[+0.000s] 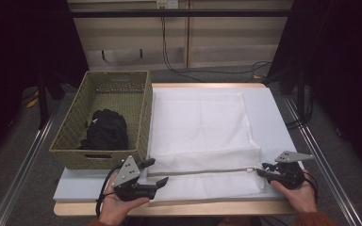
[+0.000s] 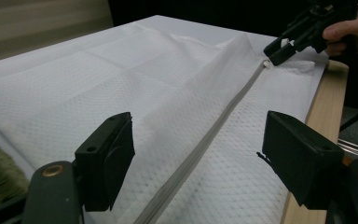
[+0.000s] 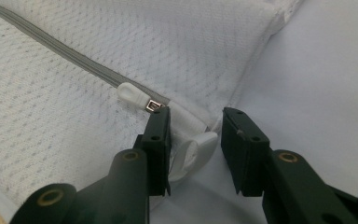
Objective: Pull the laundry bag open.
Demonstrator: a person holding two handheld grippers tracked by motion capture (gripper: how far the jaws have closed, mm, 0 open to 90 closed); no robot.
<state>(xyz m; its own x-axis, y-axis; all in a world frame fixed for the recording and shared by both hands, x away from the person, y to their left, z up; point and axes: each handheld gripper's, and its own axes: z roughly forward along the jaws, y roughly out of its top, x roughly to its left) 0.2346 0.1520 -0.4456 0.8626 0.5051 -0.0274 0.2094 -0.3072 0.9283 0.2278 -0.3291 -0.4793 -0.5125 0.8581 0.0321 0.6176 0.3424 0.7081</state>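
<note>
**Mesh bag zipper: both grippers at the near edge**

A white mesh bag (image 1: 202,136) is lying flat on the table (image 1: 273,117), with a woven basket (image 1: 136,117) sitting at its 9 o'clock. The bag's grey zipper (image 1: 202,171) is running along the 6 o'clock edge. The left gripper (image 1: 153,173) is hovering released over the zipper's 9 o'clock end. The right gripper (image 1: 263,169) is straddling the bag's corner by the zipper pull (image 3: 135,94) at 3 o'clock; whether it is clenching the cloth cannot be told.

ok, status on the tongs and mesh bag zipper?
Left tongs open over grey zipper. Right tongs open around white zipper pull. Nothing blocking.
</note>
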